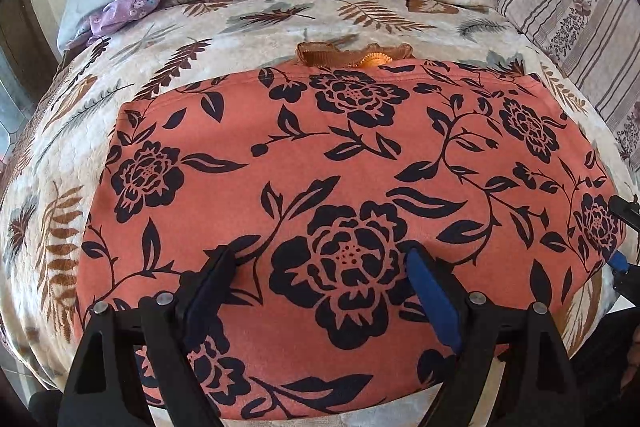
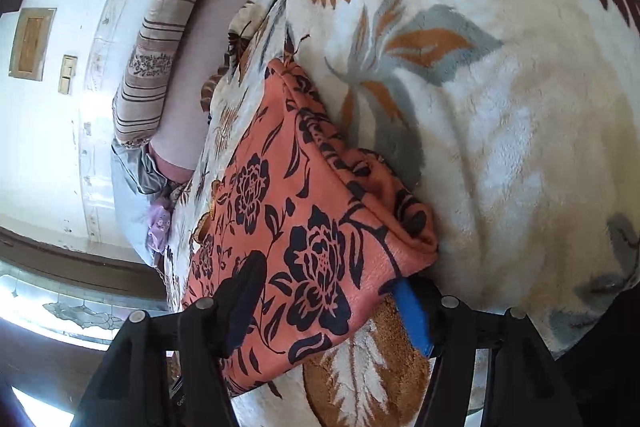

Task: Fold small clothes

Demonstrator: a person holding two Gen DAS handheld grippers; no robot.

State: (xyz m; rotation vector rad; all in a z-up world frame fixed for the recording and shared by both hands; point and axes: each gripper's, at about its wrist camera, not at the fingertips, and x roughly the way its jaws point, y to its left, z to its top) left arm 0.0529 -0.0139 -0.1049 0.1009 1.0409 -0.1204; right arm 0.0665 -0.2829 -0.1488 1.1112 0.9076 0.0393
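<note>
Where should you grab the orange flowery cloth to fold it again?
Probably its near corner. The orange flowery cloth lies flat on the blanket, its layered edges meeting there. Come in low from the near side, where the open right gripper already straddles it.

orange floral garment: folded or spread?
Folded. The orange floral garment lies as a neat rectangle; the right wrist view shows stacked layers at its edge.
</note>
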